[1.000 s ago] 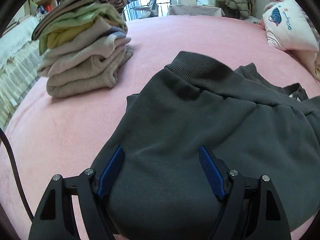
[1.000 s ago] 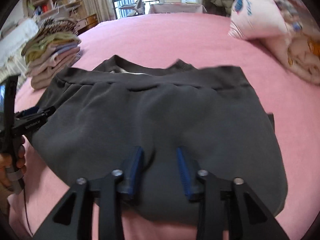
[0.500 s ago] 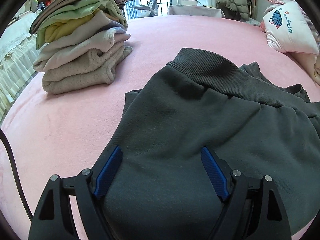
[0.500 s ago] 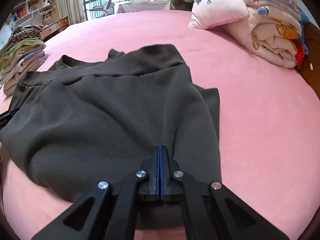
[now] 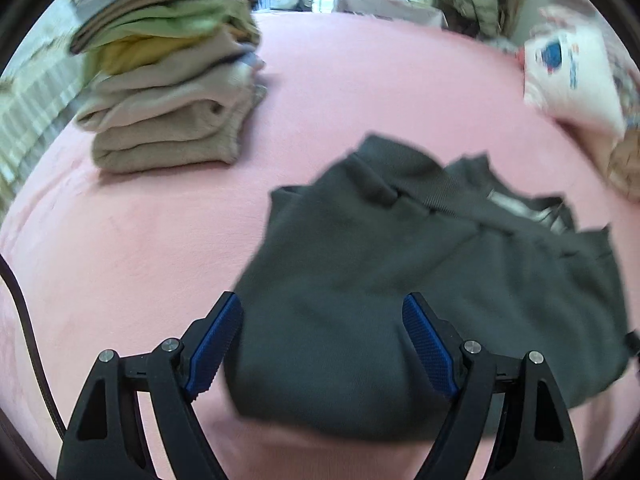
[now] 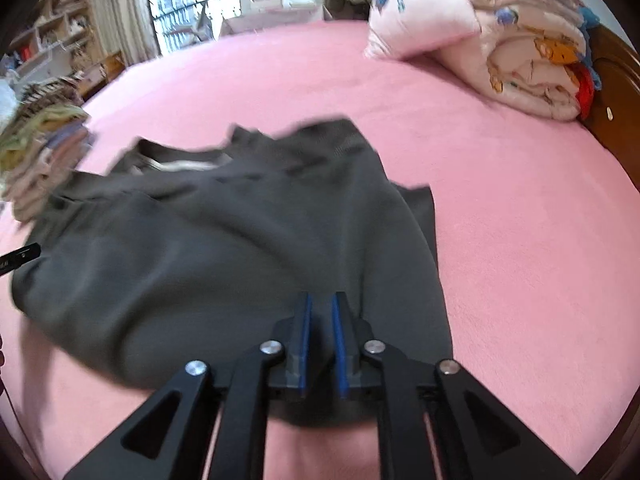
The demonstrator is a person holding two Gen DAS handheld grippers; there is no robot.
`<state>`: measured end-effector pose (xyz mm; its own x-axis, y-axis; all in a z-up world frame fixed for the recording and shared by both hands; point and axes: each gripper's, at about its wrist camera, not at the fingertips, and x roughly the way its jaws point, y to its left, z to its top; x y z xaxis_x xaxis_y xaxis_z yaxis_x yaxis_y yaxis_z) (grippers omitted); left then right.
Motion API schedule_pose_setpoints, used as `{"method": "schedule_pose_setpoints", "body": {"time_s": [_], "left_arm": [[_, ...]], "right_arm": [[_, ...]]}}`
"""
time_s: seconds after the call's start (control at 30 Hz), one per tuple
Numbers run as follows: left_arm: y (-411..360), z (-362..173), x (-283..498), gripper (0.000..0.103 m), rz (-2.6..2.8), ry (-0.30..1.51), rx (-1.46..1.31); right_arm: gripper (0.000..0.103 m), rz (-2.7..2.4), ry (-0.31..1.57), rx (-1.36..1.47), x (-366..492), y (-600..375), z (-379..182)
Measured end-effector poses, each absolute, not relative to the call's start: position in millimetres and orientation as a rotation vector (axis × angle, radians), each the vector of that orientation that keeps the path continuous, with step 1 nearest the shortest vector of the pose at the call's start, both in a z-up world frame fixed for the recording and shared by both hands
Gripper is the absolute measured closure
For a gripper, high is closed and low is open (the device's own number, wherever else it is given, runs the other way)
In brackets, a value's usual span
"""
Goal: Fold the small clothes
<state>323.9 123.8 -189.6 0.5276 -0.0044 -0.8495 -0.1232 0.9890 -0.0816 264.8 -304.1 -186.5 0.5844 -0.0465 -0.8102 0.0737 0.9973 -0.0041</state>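
1. The dark grey sweatshirt [image 5: 420, 280] lies on the pink bed [image 5: 160, 240], folded over itself, its ribbed hem and collar on the side away from both claws and its near fold facing them. The stack of folded clothes [image 5: 168, 92] sits well apart from the sweatshirt, on its far left.
2. The left claw [image 5: 324, 344] is spread wide and released, its blue pads either side of the sweatshirt's near fold without pinching it. Half a second ago the cloth filled more of this view; now more bare bed shows beside the sweatshirt, so this claw has backed off slightly.
3. The right claw [image 6: 320, 344] was clenched on the near edge half a second ago. Now a narrow gap shows between its pads: it is letting go, with cloth just beneath it.
4. Judged from this, the fold has been laid down. A further fold, or carrying the sweatshirt to the stack, likely remains.
5. The pillow [image 6: 420, 16] and rolled quilt [image 6: 532, 72] lie beyond the sweatshirt's far right.
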Motion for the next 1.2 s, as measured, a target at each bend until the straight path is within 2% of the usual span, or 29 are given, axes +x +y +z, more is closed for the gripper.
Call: {"method": "schedule_pose_setpoints", "body": {"time_s": [0.23,0.4,0.5,0.8,1.0,1.2], "left_arm": [[176,-139,266,0.021,0.116,1.006,-0.263],[198,-123,217,0.021,0.147,0.999,-0.244],[207,-120,186,0.021,0.156,0.999,-0.241],[207,-166,144,0.021,0.124,1.076,-0.270],[208,-206,143,0.021,-0.004,1.130,-0.484],[201,-222,162,0.021,-0.085,1.134,-0.597]], "right_arm": [[0.080,0.002,0.849,0.044,221,-274,-129],[0.066,0.018,0.785,0.034,191,-250,-106],[0.066,0.042,0.772,0.076,174,-239,-99],[0.065,0.109,0.784,0.116,139,-200,-101],[0.065,0.143,0.833,0.093,131,-171,-120],[0.065,0.171,0.876,0.083,143,-146,-137]]}}
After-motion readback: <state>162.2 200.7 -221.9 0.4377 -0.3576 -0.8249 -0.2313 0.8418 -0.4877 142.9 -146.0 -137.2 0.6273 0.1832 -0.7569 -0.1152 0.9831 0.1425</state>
